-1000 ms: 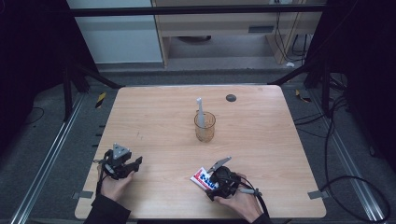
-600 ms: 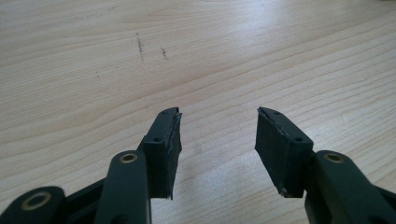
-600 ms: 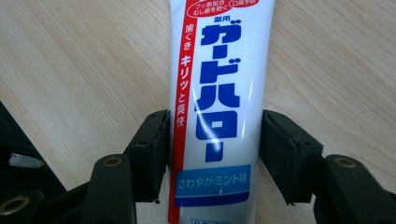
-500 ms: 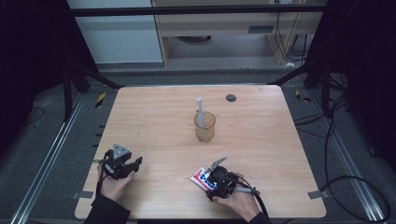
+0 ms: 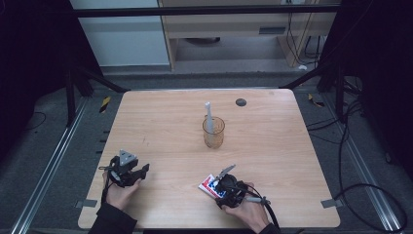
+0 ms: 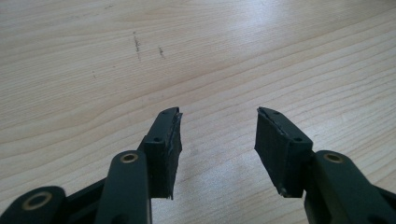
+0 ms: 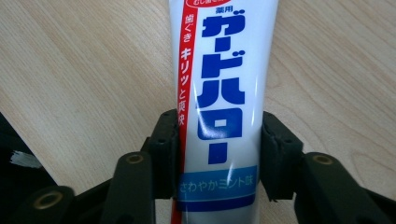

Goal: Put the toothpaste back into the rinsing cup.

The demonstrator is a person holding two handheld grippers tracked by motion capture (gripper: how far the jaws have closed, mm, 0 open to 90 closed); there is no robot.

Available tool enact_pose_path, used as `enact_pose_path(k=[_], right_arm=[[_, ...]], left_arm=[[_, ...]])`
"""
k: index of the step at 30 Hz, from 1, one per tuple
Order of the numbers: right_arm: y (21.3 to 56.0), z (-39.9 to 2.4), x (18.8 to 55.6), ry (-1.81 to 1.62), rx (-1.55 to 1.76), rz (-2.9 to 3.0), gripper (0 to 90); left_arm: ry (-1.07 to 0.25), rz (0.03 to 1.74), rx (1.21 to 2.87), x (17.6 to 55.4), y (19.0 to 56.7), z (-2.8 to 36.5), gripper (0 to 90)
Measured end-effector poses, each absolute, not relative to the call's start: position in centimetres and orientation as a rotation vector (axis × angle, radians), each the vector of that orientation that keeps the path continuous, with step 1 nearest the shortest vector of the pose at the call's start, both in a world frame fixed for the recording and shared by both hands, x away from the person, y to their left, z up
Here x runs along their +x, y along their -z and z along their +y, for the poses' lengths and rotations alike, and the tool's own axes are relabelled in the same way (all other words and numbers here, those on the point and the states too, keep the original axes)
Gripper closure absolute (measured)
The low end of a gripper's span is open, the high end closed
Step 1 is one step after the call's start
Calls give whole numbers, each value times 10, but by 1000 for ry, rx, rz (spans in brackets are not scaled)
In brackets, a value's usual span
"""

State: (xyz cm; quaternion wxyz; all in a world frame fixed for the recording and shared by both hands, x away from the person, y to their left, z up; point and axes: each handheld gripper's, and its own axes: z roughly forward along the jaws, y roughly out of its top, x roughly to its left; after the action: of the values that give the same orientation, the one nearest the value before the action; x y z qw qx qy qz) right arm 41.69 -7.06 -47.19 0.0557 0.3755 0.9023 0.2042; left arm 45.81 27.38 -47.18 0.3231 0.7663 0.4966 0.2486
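Note:
A white toothpaste tube with blue and red lettering lies flat on the wooden table near its front edge. My right gripper has just been closing on it, and both black pads now touch the tube's sides. In the high view the tube pokes out to the left of the right gripper. My left gripper rests open over bare wood with nothing between its fingers. It sits at the front left in the person's hand.
A clear glass cup stands at the table's middle with a white toothbrush upright in it. A small dark disc lies near the far edge. Dark floor, cables and frame legs surround the table.

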Motion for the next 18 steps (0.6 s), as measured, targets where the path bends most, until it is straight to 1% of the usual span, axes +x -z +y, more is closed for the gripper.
enact_pose_path(k=[3, 6, 18], right_arm=[[471, -73, 417, -661, 1153, 2736, 624], [470, -76, 418, -698, 1171, 2728, 649], [450, -96, 421, -954, 1162, 2592, 671]], left_arm=[[-650, 1308, 2006, 458, 472, 274, 496], [-648, 1307, 2008, 459, 472, 273, 497], [-650, 1304, 2006, 460, 471, 273, 497]])
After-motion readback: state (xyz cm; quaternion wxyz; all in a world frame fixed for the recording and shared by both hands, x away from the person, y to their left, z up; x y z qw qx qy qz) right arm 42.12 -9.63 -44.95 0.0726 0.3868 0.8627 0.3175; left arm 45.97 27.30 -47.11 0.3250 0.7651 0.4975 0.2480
